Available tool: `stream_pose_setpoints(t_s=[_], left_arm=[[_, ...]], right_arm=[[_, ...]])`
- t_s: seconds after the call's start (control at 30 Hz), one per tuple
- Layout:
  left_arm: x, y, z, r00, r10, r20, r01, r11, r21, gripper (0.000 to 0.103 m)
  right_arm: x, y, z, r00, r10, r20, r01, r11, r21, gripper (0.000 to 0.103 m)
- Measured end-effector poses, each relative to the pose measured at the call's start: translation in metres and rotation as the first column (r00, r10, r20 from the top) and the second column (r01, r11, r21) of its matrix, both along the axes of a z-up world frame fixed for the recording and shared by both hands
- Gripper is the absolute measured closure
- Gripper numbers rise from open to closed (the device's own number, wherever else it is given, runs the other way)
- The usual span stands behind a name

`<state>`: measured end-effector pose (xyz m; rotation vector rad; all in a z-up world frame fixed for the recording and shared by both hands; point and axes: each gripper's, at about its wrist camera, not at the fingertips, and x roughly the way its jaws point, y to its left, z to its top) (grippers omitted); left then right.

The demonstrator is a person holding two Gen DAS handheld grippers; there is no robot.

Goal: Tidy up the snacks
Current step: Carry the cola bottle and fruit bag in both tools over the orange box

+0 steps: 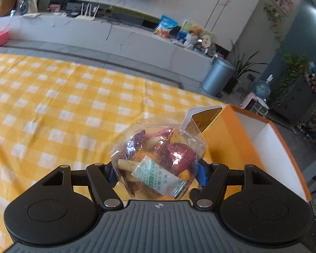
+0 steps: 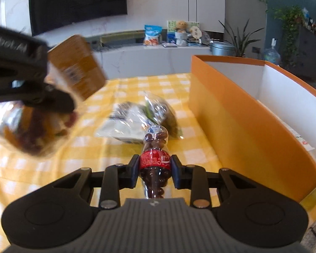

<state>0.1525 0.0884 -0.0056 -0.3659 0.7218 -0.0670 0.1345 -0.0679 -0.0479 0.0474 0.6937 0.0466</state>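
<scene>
My left gripper [image 1: 157, 169] is shut on a clear bag of mixed dried fruit [image 1: 158, 158] with a gold header card and a white desiccant sachet inside, held above the yellow checked tablecloth [image 1: 63, 109]. From the right wrist that same bag [image 2: 38, 126] and the left gripper [image 2: 21, 80] hang blurred at the upper left. My right gripper [image 2: 154, 169] is shut on a small bottle-shaped pack of chocolate balls [image 2: 155, 160] with a red label. Right of both stands an orange box [image 2: 242, 113], open at the top with white inner walls, also seen as the orange box [image 1: 263, 139].
Two clear snack packets [image 2: 141, 118] lie on the cloth beyond the bottle. Inside the box lies a flat white pack [image 2: 301, 139]. Behind the table runs a white TV bench [image 1: 115, 33] with snack bags and toys; a grey bin [image 1: 218, 76] and plants stand at right.
</scene>
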Motion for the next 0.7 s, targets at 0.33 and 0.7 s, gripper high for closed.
stream_pose_setpoints(t_s=[0.33,0.7], left_arm=[[-0.013,-0.037,0.044,0.991,-0.064,0.12,0.056,0.996,0.07,0.025],[0.003,-0.082,0.049,0.981,-0.142,0.135,0.135,0.989,0.064,0.025]], right_arm=[[-0.008,-0.044,0.05,0.994,-0.049,0.095,0.038,0.993,0.109,0.073],[0.008,-0.141,0.093,0.987,-0.104,0.126,0.069,0.965,0.255,0.073]])
